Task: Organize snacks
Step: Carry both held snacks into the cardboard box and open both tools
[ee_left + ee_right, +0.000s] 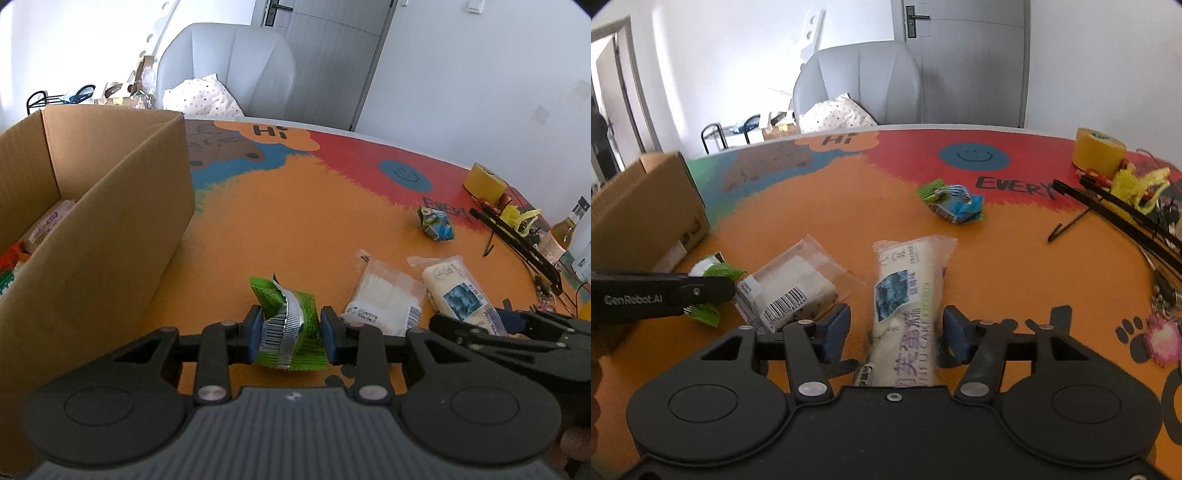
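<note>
My left gripper (291, 328) is shut on a green snack packet (290, 317) with a silver seam, low over the orange table mat; the packet also shows in the right wrist view (718, 272). My right gripper (895, 330) is open, its fingers either side of a long white cake bar (905, 310), which also shows in the left wrist view (456, 286). A clear-wrapped white snack (792, 286) lies between the two, also seen in the left wrist view (386, 301). A blue-green packet (955, 205) lies farther back. The cardboard box (92, 236) stands left, holding several snacks.
A yellow tape roll (1099, 151), a black hanger (1108, 206) and yellow clutter sit at the table's right side. A bottle (563, 230) stands at the right edge. A grey chair (857, 85) with a pillow stands behind the table.
</note>
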A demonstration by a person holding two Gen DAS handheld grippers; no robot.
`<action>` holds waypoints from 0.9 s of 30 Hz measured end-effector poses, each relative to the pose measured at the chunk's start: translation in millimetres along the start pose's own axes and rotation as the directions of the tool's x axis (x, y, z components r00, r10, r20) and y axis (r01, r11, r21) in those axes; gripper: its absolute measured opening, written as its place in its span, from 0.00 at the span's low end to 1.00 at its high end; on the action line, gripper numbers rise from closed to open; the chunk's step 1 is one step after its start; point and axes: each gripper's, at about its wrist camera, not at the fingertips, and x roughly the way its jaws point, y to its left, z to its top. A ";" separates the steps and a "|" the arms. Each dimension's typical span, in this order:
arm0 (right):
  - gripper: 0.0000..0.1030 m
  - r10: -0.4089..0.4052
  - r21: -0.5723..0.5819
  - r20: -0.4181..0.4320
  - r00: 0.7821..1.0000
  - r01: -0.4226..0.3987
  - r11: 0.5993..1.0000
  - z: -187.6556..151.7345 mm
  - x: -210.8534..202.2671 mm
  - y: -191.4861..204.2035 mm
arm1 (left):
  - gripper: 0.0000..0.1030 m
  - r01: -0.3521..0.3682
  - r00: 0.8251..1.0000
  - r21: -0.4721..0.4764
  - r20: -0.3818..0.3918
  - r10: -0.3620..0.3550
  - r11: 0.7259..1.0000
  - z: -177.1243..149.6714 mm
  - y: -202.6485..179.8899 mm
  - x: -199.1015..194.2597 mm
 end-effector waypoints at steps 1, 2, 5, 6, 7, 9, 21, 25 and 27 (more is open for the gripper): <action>0.54 -0.019 -0.017 0.001 1.000 0.019 1.000 -0.5 2.0 3.4 | 0.32 0.000 1.000 -0.001 0.001 0.000 1.000 0.3 0.0 0.9; 0.46 -0.043 -0.038 0.009 0.999 0.044 0.998 -0.6 3.6 6.2 | 0.31 0.002 1.000 -0.003 0.001 -0.002 1.000 0.2 0.9 1.0; 0.30 -0.039 -0.023 0.022 0.999 0.040 0.999 1.3 1.5 4.0 | 0.31 0.000 1.000 -0.010 0.003 0.000 1.000 0.5 2.1 1.2; 0.28 -0.036 -0.016 0.027 0.999 0.036 0.999 1.8 -0.3 2.4 | 0.31 -0.001 1.000 -0.010 0.006 0.001 1.000 0.7 2.5 -0.4; 0.28 -0.036 -0.014 0.038 0.999 0.037 0.999 1.9 -2.6 2.1 | 0.31 0.000 1.000 -0.010 0.009 0.000 1.000 0.9 2.8 -2.0; 0.27 -0.035 -0.006 0.056 0.998 0.035 0.999 2.6 -8.6 1.7 | 0.31 0.003 1.000 -0.011 0.023 -0.003 1.000 1.9 3.4 -6.6; 0.27 0.032 0.015 0.130 0.991 -0.034 0.999 19.1 -36.2 11.7 | 0.31 0.010 0.994 -0.018 0.105 -0.008 1.000 13.4 7.1 -40.7; 0.27 0.060 0.010 0.155 0.986 -0.062 0.998 26.8 -42.7 22.0 | 0.31 0.012 0.991 -0.020 0.135 -0.009 1.000 19.6 11.1 -53.7; 0.27 0.073 0.008 0.166 0.983 -0.076 0.997 30.0 -45.2 26.6 | 0.31 0.011 0.989 -0.023 0.149 -0.008 1.000 22.4 13.7 -59.3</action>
